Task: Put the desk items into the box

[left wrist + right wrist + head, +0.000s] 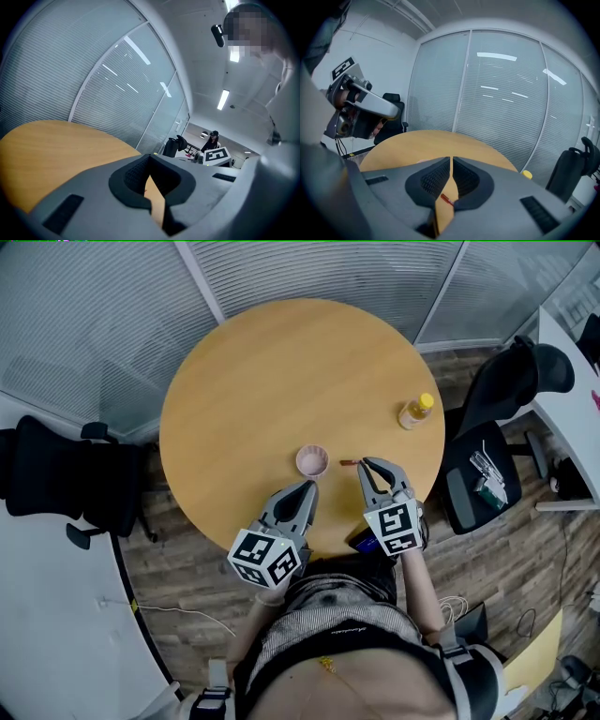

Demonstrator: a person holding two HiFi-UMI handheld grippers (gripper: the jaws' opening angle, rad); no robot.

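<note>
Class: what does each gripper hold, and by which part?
Nothing. The left gripper and right gripper are both shut and empty; the small red stick lies ungripped on the table by the right gripper's tips.

— Table (281, 371)?
— Smooth, matt wood top.
— Right gripper (451, 159)?
— Matt grey plastic; its pads (434, 180) are black and ribbed.
— Bottle (415, 412)?
— Clear, glossy plastic.
— Floor (525, 559)?
— Wood-look planks.

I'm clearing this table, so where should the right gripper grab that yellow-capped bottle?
Probably the body of the bottle, below its yellow cap. It seems to stand upright near the table edge, so bring the right gripper in level from the near side, jaws opened first.
</note>
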